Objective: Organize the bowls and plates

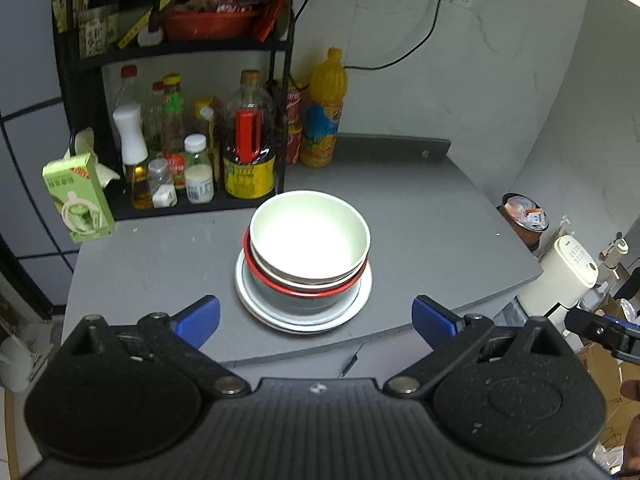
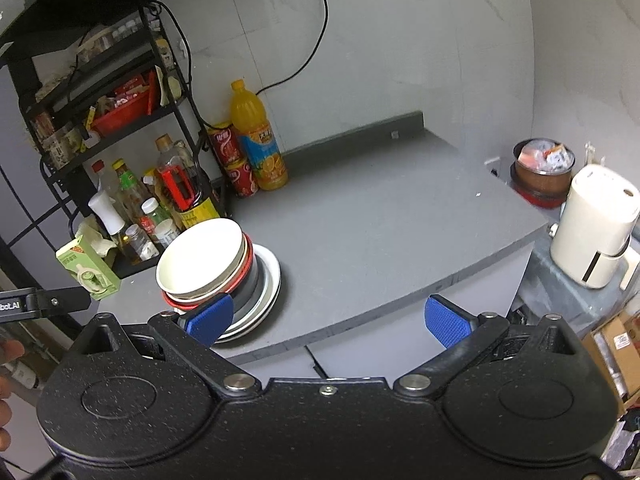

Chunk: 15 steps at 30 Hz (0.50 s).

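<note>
A stack of dishes stands on the grey counter (image 1: 420,216): a cream bowl (image 1: 309,232) on top, nested in a red-rimmed bowl (image 1: 304,286), all on white plates (image 1: 256,304). The same stack shows in the right wrist view, with the cream bowl (image 2: 200,254) and the plates (image 2: 269,280). My left gripper (image 1: 316,322) is open and empty, just in front of the stack near the counter's front edge. My right gripper (image 2: 328,320) is open and empty, to the right of the stack, its left pad (image 2: 210,316) in front of the plates.
A black rack (image 1: 180,48) with several bottles stands behind the stack. A green carton (image 1: 78,198), an orange juice bottle (image 1: 324,108) and red cans (image 2: 234,160) stand nearby. Off the counter's right end are a pot of scraps (image 2: 542,168) and a white appliance (image 2: 596,228).
</note>
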### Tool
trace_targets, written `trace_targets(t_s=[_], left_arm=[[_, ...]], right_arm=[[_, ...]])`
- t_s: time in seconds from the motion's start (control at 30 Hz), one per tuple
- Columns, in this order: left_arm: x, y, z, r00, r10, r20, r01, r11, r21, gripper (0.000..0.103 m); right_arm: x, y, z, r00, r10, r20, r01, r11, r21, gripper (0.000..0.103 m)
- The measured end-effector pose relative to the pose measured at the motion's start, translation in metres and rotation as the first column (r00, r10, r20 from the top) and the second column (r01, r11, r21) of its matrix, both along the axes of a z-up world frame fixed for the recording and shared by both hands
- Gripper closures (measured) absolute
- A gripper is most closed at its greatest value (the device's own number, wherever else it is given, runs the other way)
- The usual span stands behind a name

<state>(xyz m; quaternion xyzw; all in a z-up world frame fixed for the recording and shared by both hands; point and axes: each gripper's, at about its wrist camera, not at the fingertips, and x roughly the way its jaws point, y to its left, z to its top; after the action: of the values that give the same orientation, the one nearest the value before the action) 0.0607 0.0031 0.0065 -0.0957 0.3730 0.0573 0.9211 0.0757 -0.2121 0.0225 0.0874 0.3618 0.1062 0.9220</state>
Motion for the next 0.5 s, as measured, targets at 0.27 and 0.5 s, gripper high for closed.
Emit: trace_targets(t_s=[0.27, 0.5], left_arm=[[-0.005, -0.005, 0.007, 0.999, -0.033, 0.035, 0.033, 0.999, 0.005, 0.002], [-0.007, -0.014, 0.011, 0.994, -0.079, 0.069, 0.079, 0.997, 0.011, 0.002]], right_arm=[[-0.011, 0.006, 0.008, 1.0, -0.004, 0.029, 0.006, 0.999, -0.038, 0.0], [-0.024, 0.007, 0.015, 0.995, -0.025, 0.092, 0.03, 0.998, -0.05, 0.0]])
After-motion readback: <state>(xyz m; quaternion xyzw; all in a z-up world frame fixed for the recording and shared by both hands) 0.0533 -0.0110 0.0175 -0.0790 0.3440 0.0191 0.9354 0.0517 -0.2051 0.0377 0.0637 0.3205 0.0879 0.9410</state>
